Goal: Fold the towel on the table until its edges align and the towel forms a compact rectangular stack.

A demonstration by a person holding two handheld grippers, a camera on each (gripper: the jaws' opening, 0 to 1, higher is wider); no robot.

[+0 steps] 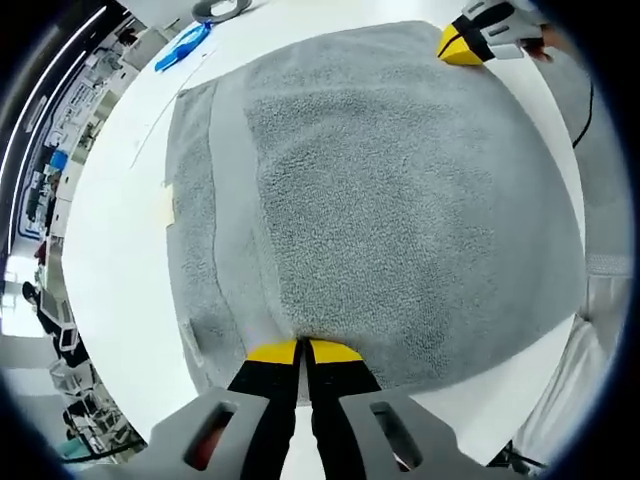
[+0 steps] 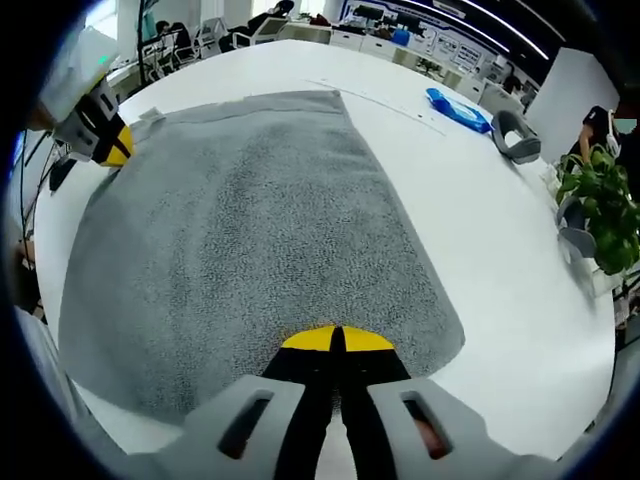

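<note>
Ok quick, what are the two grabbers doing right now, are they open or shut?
Left gripper: shut on the edge of the grey terry towel.
Right gripper: shut on the towel's edge too.

White table (image 2: 480, 250): bare surface occupies the right half of the right gripper view and the left side of the left gripper view.

Blue flat packet (image 2: 458, 110): lies on the table, upper right of the right gripper view; upper left of the left gripper view.

Grey curved object (image 2: 515, 137): just beside the packet, upper right.

Green potted plant (image 2: 600, 205): right edge of the right gripper view.

Desks and chairs (image 2: 200, 40): background, top left of the right gripper view.
</note>
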